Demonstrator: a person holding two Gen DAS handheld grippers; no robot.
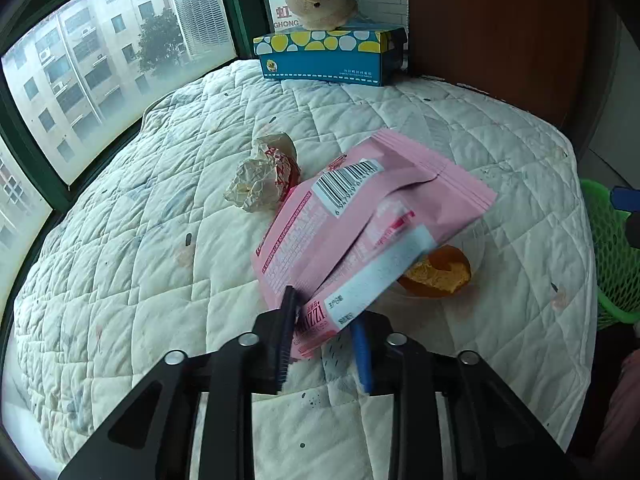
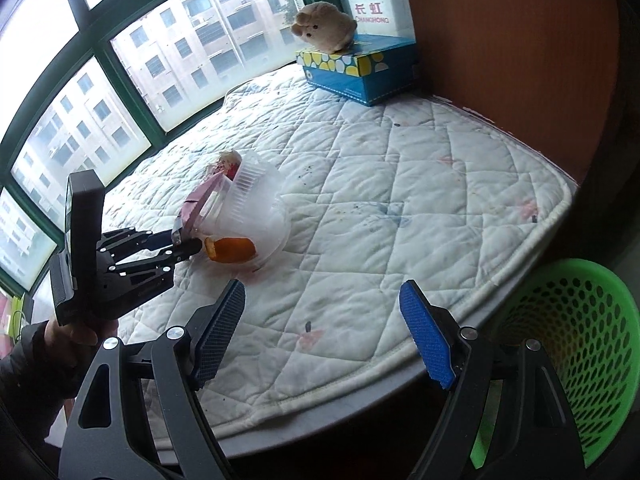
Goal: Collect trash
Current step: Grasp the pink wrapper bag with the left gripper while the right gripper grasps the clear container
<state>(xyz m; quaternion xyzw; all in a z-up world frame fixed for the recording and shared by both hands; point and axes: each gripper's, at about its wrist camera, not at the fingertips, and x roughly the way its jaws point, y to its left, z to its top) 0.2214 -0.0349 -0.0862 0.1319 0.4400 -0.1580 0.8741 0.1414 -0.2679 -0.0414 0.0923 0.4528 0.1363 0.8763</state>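
My left gripper [image 1: 324, 320] is shut on a pink snack wrapper [image 1: 360, 216] and holds it just above the quilted mat [image 1: 140, 240]. A crumpled paper ball [image 1: 264, 176] lies behind the wrapper. An orange peel [image 1: 440, 272] lies under the wrapper's right side, by a clear plastic cup [image 2: 256, 204]. In the right wrist view the left gripper [image 2: 188, 246] shows with the wrapper [image 2: 200, 200] edge-on, and the peel [image 2: 232, 250] beside it. My right gripper [image 2: 324, 320] is open and empty near the mat's front edge. A green mesh basket [image 2: 576, 340] stands to its right, below the mat.
A blue tissue box [image 1: 328, 56] with a plush toy [image 1: 320, 0] on top sits at the far edge. Windows run along the left. A brown panel [image 2: 520, 40] closes the right side. The basket's rim [image 1: 612, 248] shows past the mat's right edge.
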